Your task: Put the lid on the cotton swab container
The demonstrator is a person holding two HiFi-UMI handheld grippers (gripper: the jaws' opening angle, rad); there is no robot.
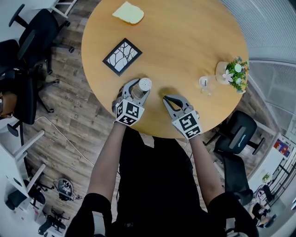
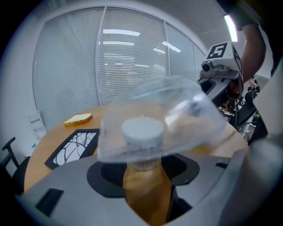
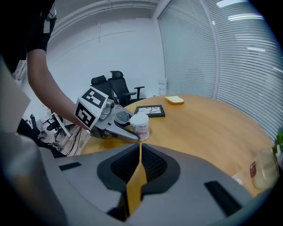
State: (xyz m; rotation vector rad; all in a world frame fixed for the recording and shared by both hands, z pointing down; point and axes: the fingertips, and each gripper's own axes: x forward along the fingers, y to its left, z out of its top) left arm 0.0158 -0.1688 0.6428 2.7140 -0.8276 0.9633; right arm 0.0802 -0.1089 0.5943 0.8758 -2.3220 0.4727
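Observation:
The cotton swab container, a small white tub with a pink label, stands upright near the front edge of the round wooden table. My left gripper is shut on the clear plastic lid, which it holds tilted just in front of and slightly above the tub. In the left gripper view the lid fills the middle and the tub's white top shows through it. My right gripper is shut with nothing in it, a hand's width to the right of the tub, its jaws pointing at it.
A black-framed picture lies behind the tub and a yellow slice of bread at the far edge. A small clear jar and a flower pot stand at the right. Office chairs ring the table.

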